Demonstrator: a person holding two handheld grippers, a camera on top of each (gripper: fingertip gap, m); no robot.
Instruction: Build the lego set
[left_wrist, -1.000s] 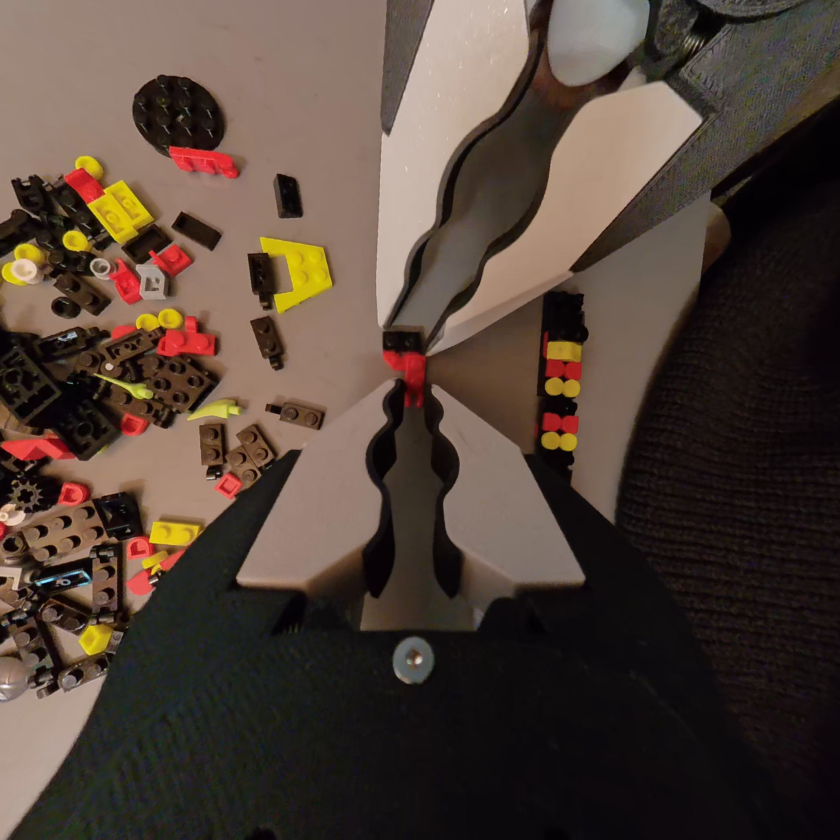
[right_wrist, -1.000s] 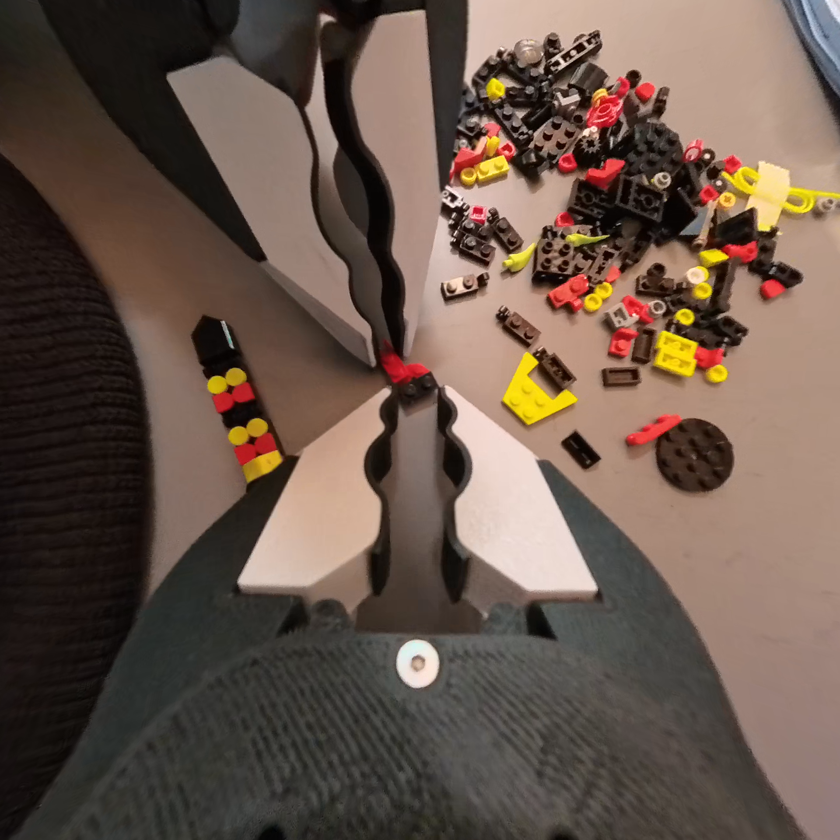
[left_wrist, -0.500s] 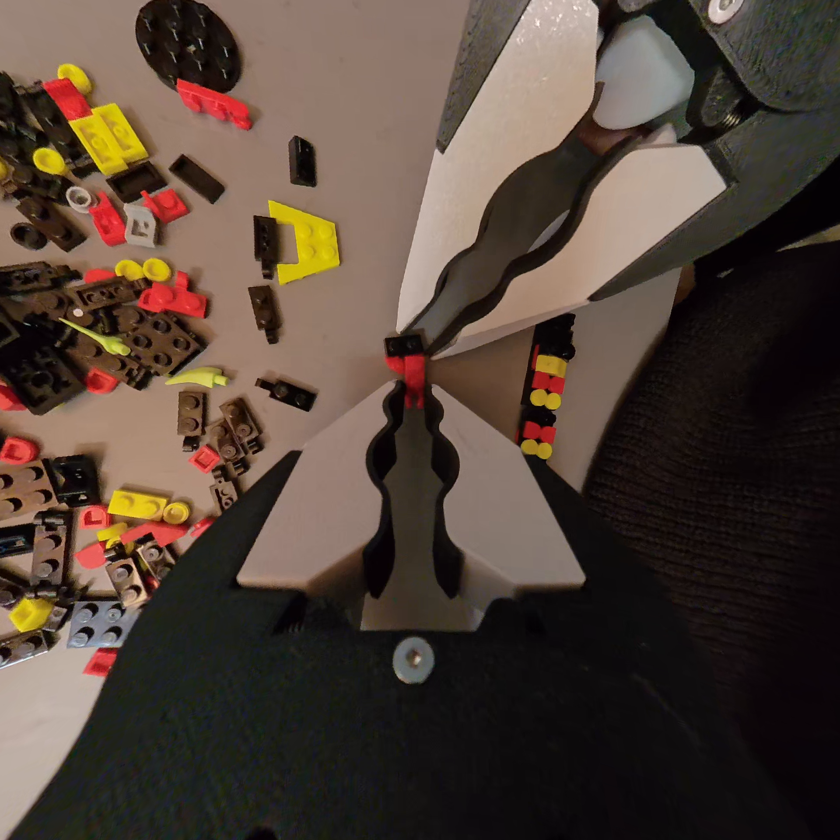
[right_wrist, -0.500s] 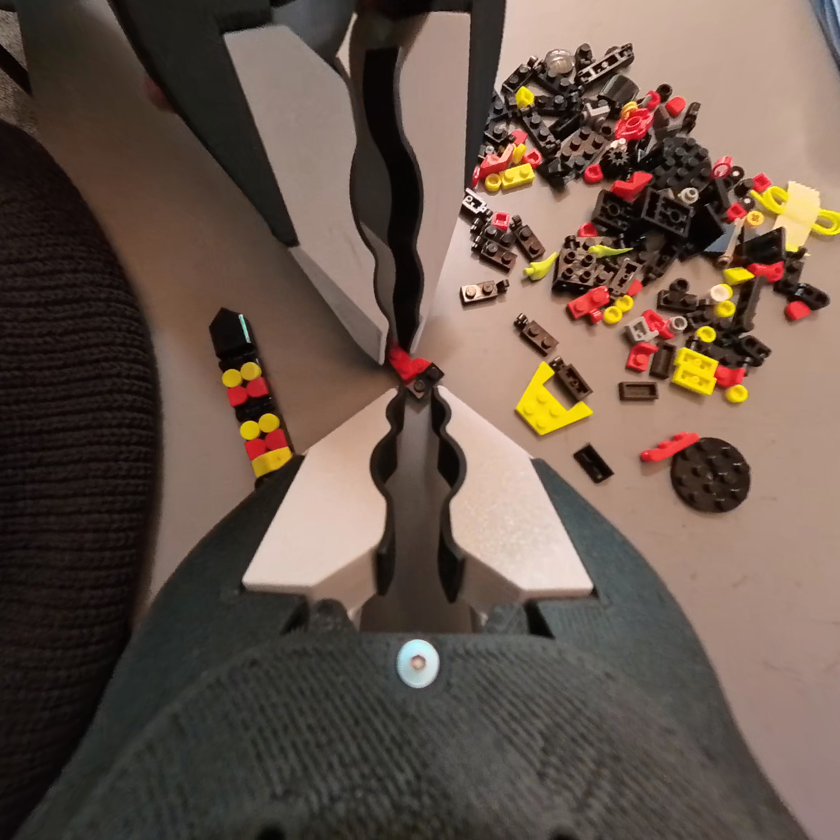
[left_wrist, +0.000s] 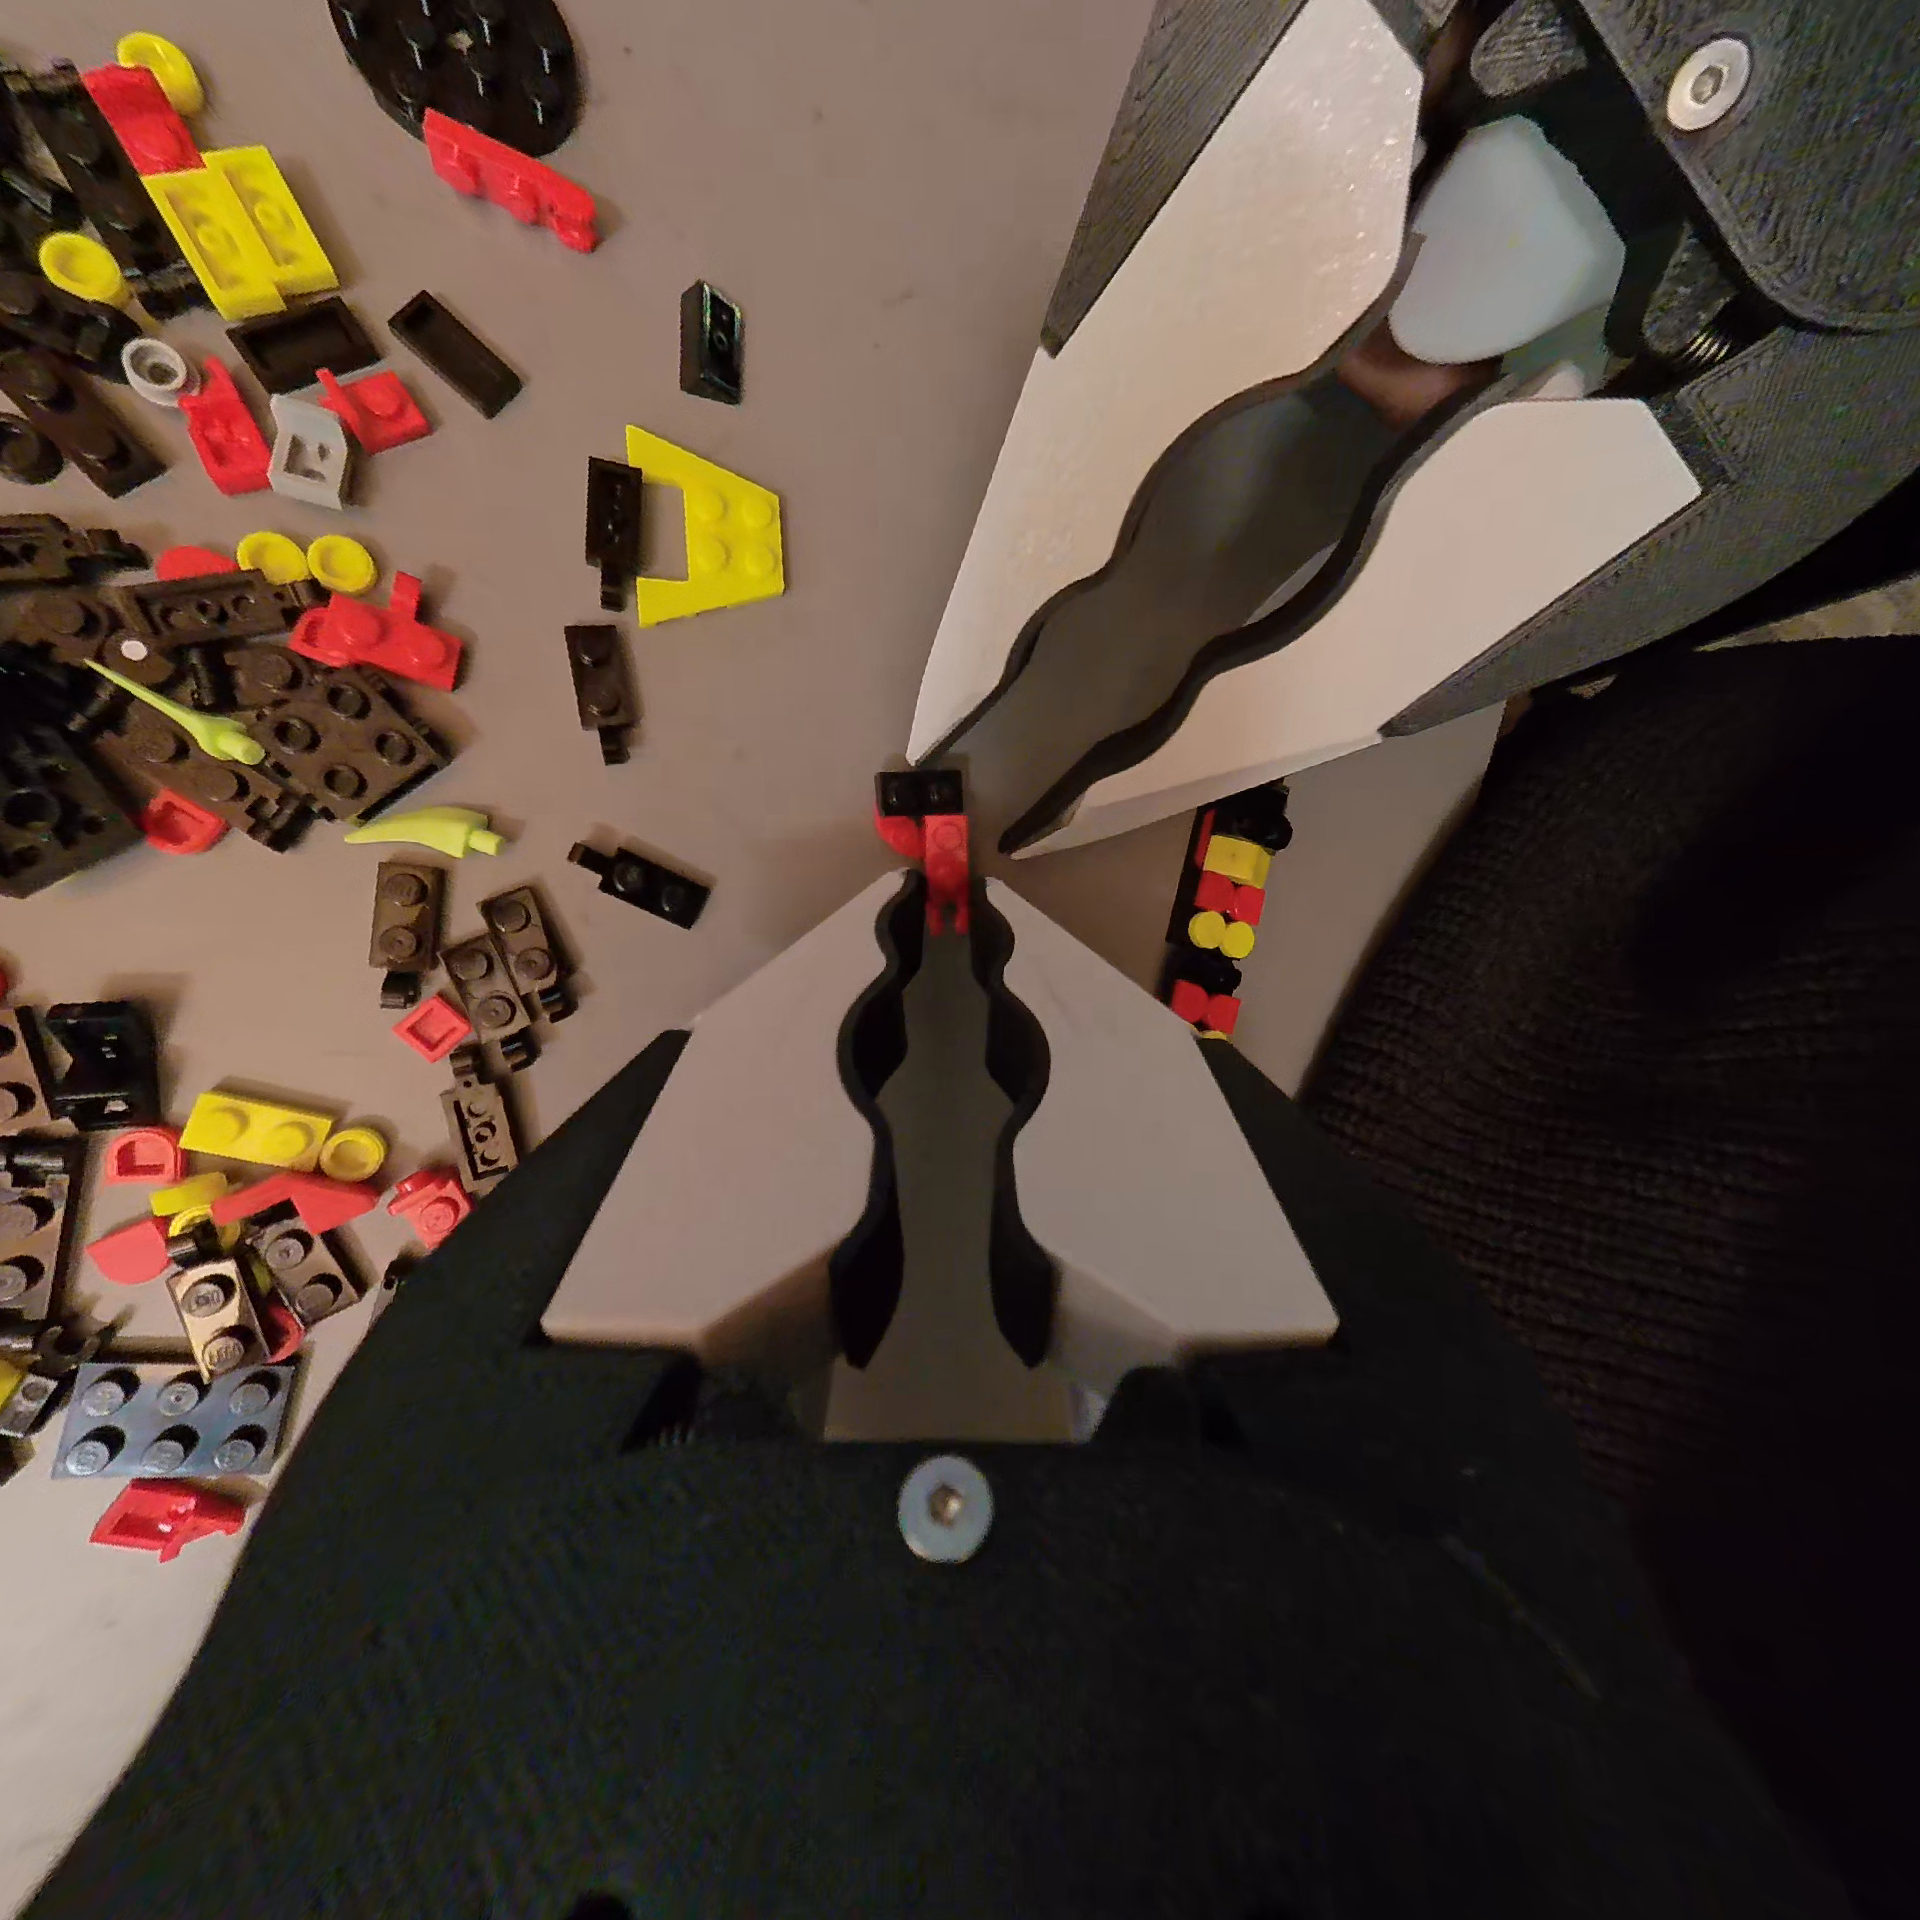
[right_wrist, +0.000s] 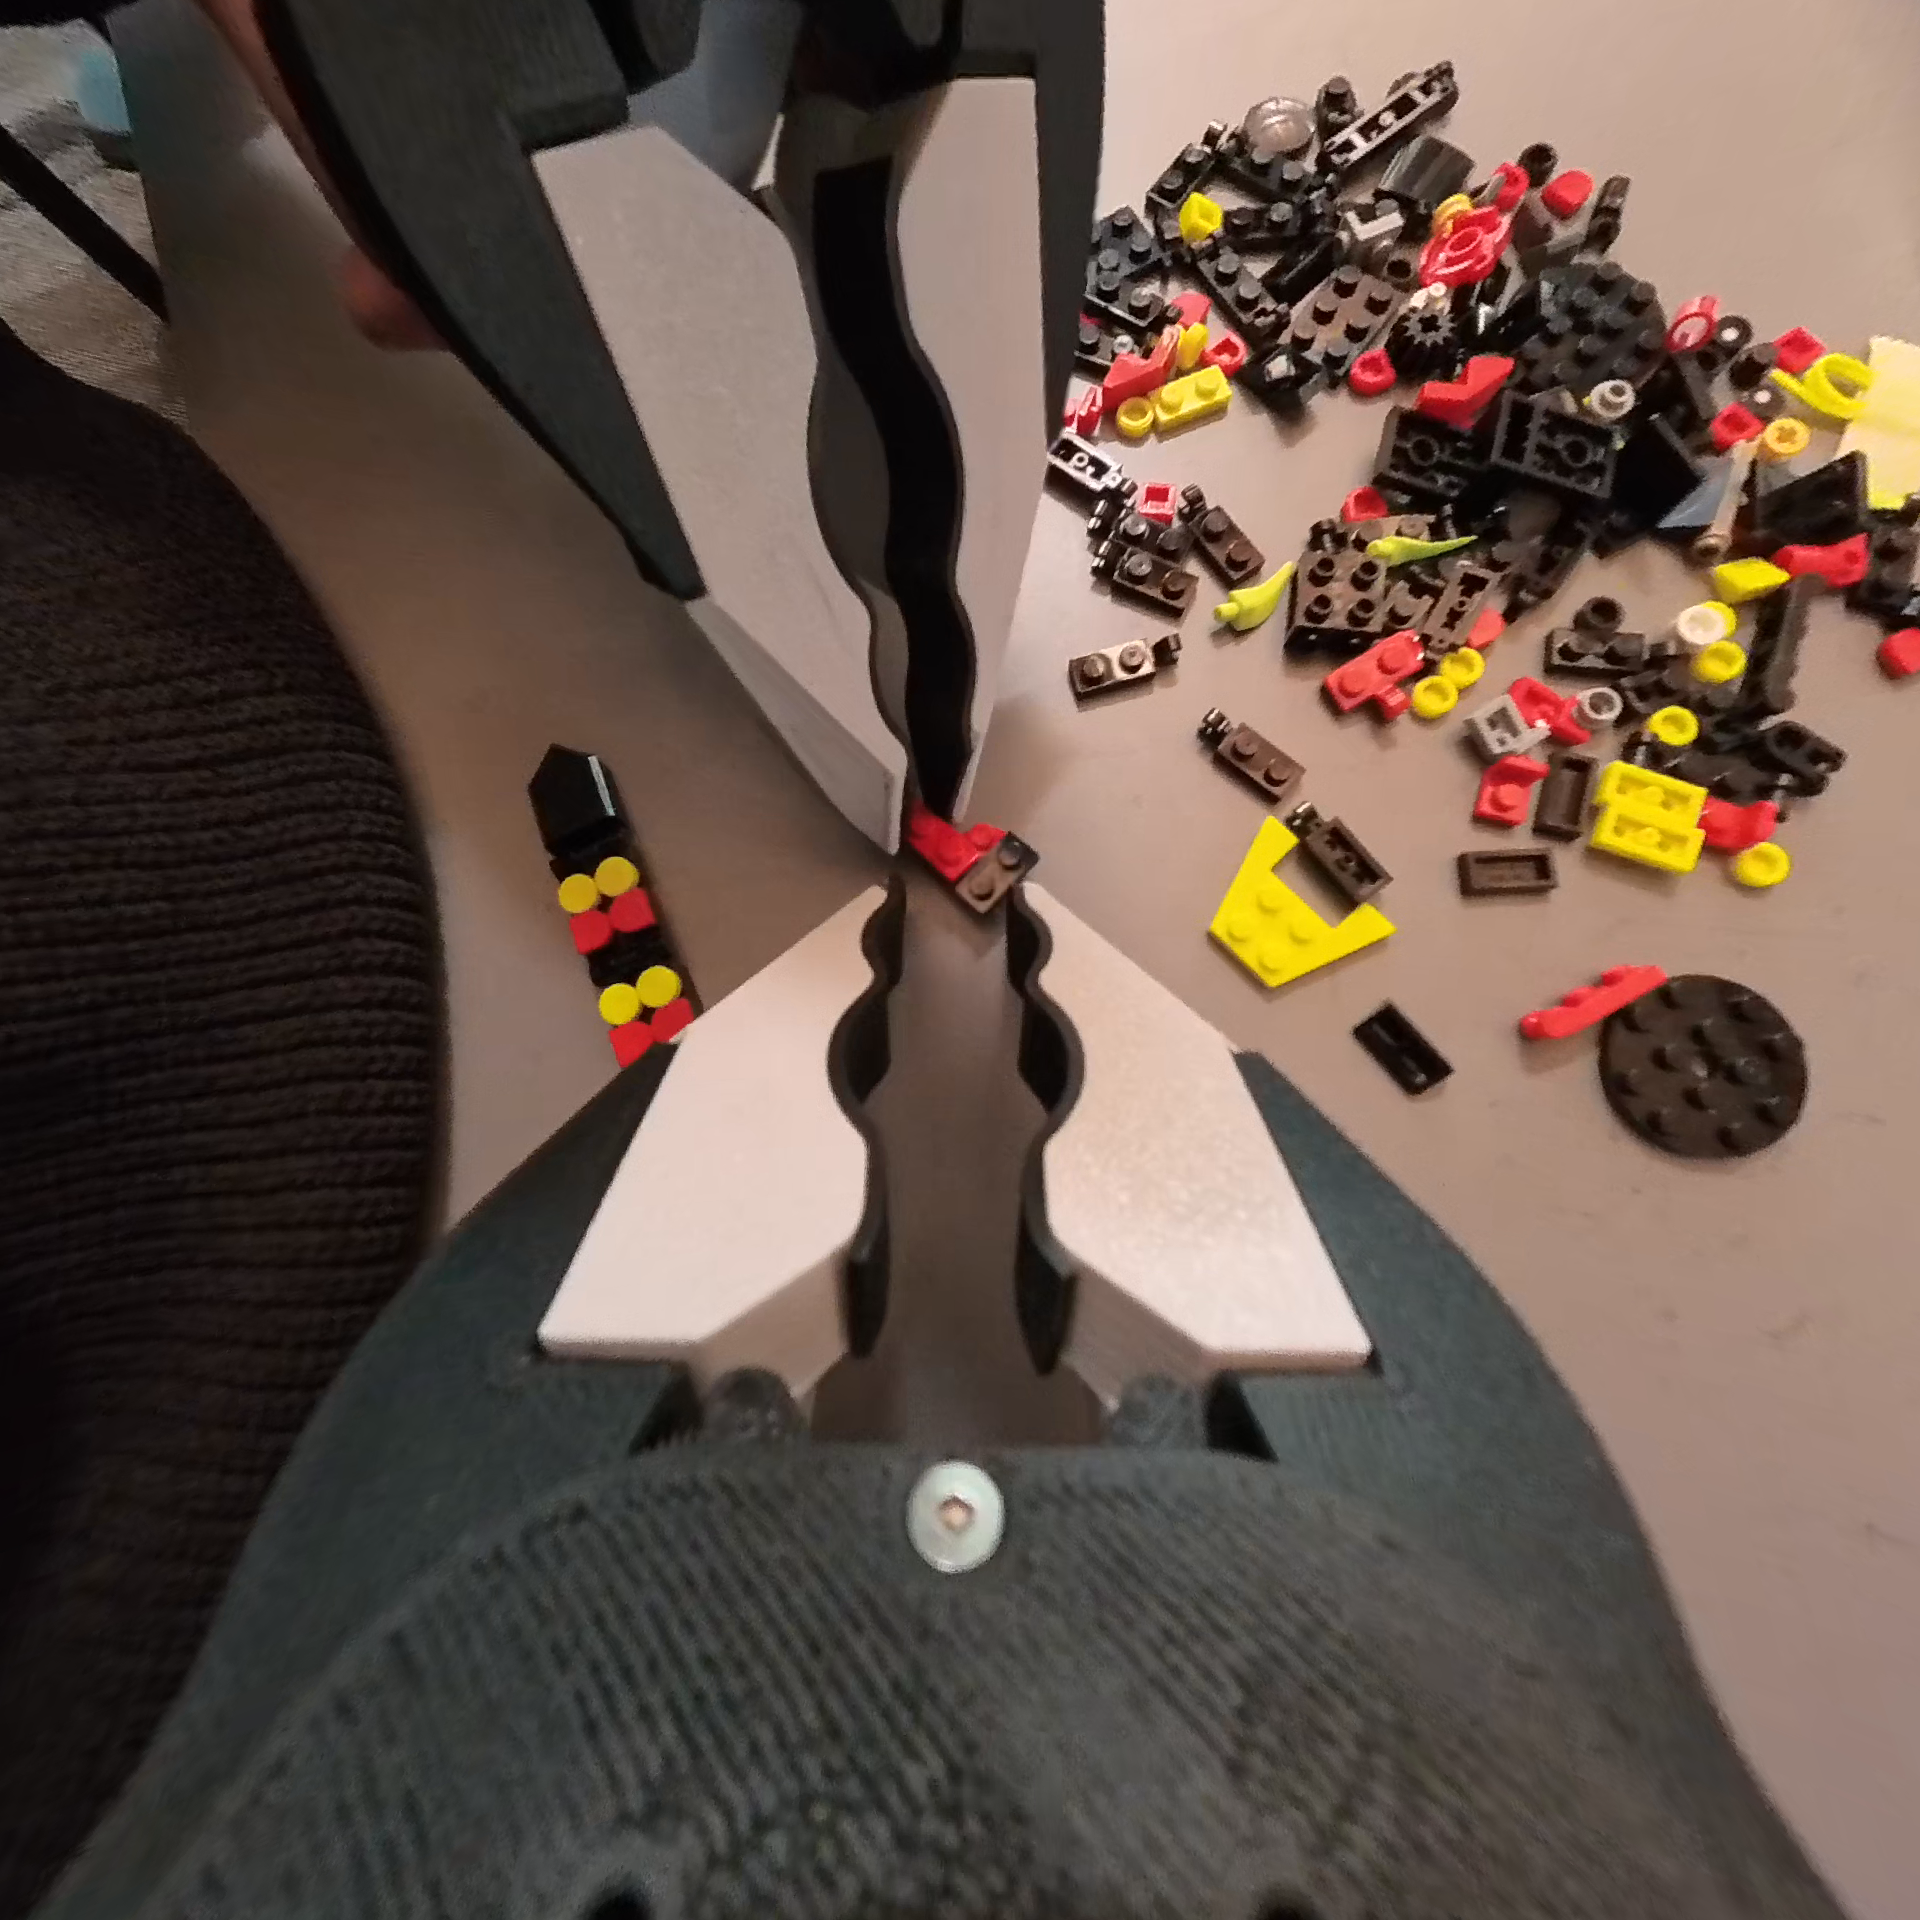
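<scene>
My left gripper (left_wrist: 940, 883) is shut on a small red piece (left_wrist: 948, 857). A small black plate (left_wrist: 920, 795) sits against the far end of that red piece. My right gripper (left_wrist: 961, 798) comes in from the upper right, tip to tip with the left, and grips the black plate. In the right wrist view my right gripper (right_wrist: 956, 899) has the black plate (right_wrist: 995, 871) at its tips, turned to the right. There the left gripper (right_wrist: 932, 805) comes down from above onto the red piece (right_wrist: 943, 836). Both are held above the table.
A built black strip with yellow and red studs (left_wrist: 1221, 914) (right_wrist: 613, 925) lies on the table beside the grippers. A pile of loose pieces (left_wrist: 208, 675) (right_wrist: 1507, 468), a yellow wedge plate (right_wrist: 1288, 925) and a black round plate (right_wrist: 1699, 1065) lie further off. Dark knit fabric (right_wrist: 156, 935) borders the table. My left and right fingertips are right by each other.
The grippers stay tip to tip with the two pieces between them. The black plate has turned to the right in the right wrist view. Both views have shifted slightly over the table.
</scene>
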